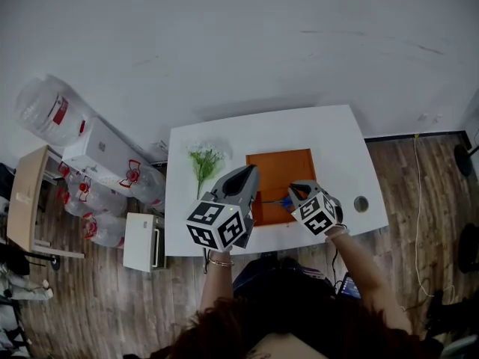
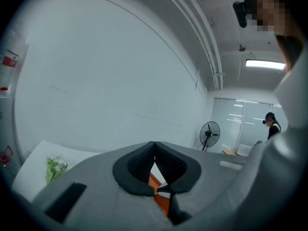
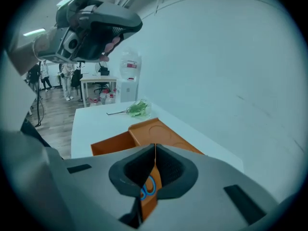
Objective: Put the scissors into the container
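The scissors (image 1: 281, 200), with blue handle rings, lie low in the orange container (image 1: 283, 167) near its front edge, blades pointing left. My right gripper (image 1: 295, 188) hovers just right of the handles, its jaws shut with nothing between them. In the right gripper view the blue rings of the scissors (image 3: 148, 187) show through the gap under the shut right gripper (image 3: 155, 151), against the orange container (image 3: 161, 133). My left gripper (image 1: 250, 173) is over the container's left edge, also shut and empty. In its own view the left gripper (image 2: 154, 148) has a strip of the orange container (image 2: 156, 182) behind it.
The white table (image 1: 224, 137) carries a small green plant sprig (image 1: 204, 159) left of the container, and has a cable hole (image 1: 361, 203) at its right front. On the floor to the left lie water bottles (image 1: 52, 111) and a white box (image 1: 142, 241).
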Available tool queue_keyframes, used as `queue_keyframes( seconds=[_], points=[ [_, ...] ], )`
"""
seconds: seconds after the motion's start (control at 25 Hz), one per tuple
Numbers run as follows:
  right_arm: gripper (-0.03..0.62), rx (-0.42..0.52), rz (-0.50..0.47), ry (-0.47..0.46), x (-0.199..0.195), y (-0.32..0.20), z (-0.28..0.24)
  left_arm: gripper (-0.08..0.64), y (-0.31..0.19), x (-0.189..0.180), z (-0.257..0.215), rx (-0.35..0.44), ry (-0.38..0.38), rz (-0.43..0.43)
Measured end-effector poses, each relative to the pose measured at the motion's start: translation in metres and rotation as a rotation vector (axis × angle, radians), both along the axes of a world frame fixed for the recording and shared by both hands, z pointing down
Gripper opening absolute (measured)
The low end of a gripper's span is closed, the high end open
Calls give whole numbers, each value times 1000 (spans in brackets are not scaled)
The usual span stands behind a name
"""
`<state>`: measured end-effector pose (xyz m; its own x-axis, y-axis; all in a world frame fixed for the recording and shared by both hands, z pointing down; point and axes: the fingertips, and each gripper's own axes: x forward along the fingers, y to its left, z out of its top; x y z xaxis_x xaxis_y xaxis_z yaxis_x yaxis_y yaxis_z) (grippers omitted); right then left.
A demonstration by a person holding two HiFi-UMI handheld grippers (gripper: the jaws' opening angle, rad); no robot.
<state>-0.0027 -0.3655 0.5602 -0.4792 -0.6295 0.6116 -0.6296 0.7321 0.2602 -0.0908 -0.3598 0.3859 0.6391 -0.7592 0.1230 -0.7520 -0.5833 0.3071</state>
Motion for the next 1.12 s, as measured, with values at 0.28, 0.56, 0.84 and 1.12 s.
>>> queue_keyframes(
  seconds=[0.28, 0.56, 0.84, 1.12],
  points=[
    [-2, 23, 114, -121, 12, -2, -31, 17, 4, 8, -6, 14, -2, 0],
    [-2, 103, 193, -254, 23, 0, -74, 15, 13, 14, -5, 27, -22, -4],
    [-3, 177, 233, -354, 30, 4, -115, 15, 16, 16, -10, 45, -48, -15],
    [-3, 213, 252, -422, 34, 10, -141, 16, 18, 19, -8, 53, -84, -25]
  ],
)
